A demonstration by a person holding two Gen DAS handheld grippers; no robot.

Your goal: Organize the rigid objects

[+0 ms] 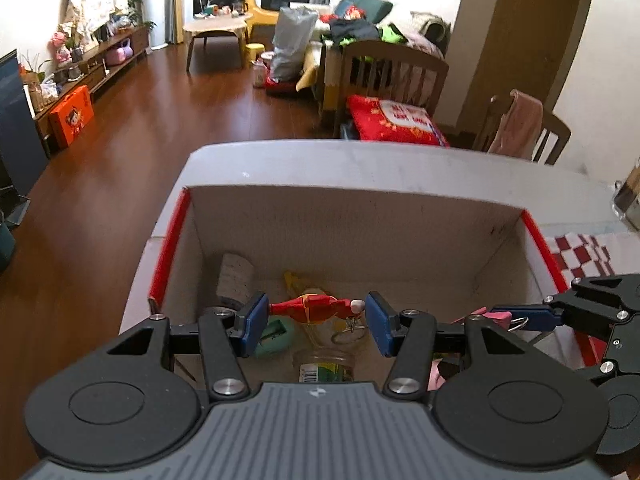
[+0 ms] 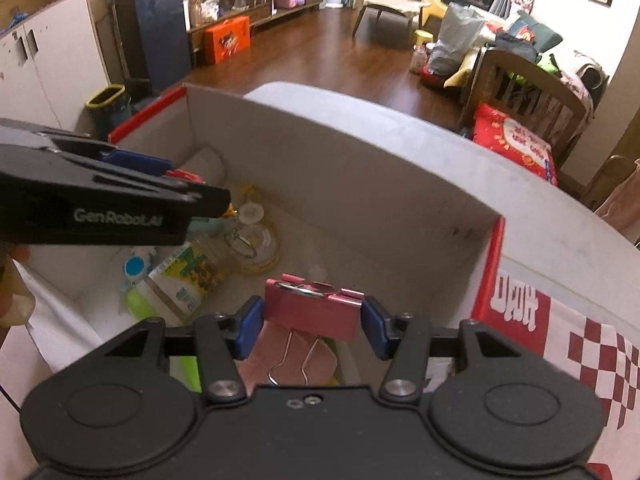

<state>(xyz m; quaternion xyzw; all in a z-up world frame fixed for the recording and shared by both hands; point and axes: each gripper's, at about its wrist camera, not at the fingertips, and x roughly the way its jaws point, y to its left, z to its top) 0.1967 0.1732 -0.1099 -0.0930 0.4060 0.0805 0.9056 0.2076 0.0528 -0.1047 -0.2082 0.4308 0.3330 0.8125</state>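
Over the box (image 1: 352,216), the left gripper (image 1: 316,322) clamps a light, stiff toy figure (image 1: 316,309) endwise; the right gripper (image 2: 312,326) squeezes a rigid binder clip (image 2: 314,312) by its sides.

"GenRobot.AI" on the left gripper (image 2: 224,200) side.

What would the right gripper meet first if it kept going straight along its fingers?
Probably the bare floor of the cardboard box; the right gripper, shut on the pink binder clip, points at it, though depth is unclear.
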